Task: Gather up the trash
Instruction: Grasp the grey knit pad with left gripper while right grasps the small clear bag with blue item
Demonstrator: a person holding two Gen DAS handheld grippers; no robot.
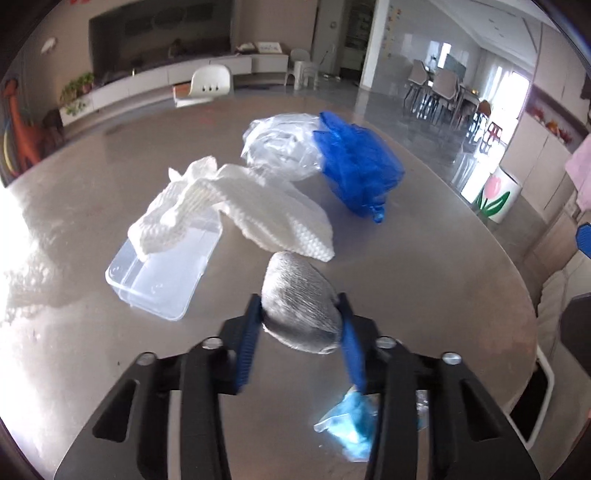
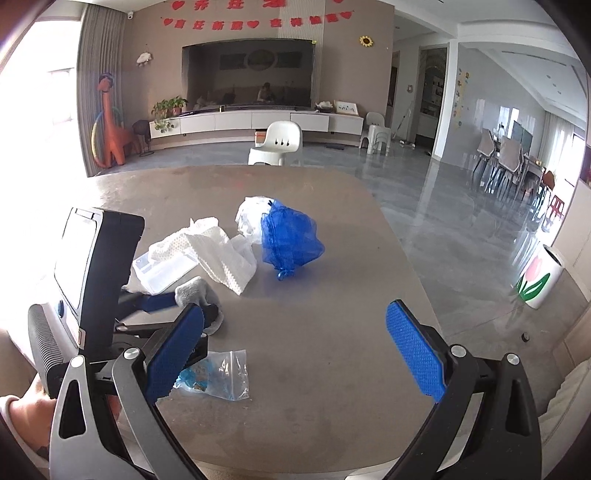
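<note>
Gripping grey knitted wad [image 1: 301,306] between blue pads of left gripper [image 1: 301,323], above table [image 1: 424,266] near edge. Soft, light, compressible by look; mid-body hold judged secure. Right gripper [image 2: 295,350] spread wide, holding nothing. Zip bag [image 2: 218,374] below: thin, slippery; pinch at edge.

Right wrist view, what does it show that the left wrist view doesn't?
Only the right wrist view shows the open right claw, the left unit's back screen and the red wall banners. Only the left wrist view shows the left claw head-on, shut on the gray ball. Both share the blue mesh bag, white cloth, clear box and small zip bag.
</note>
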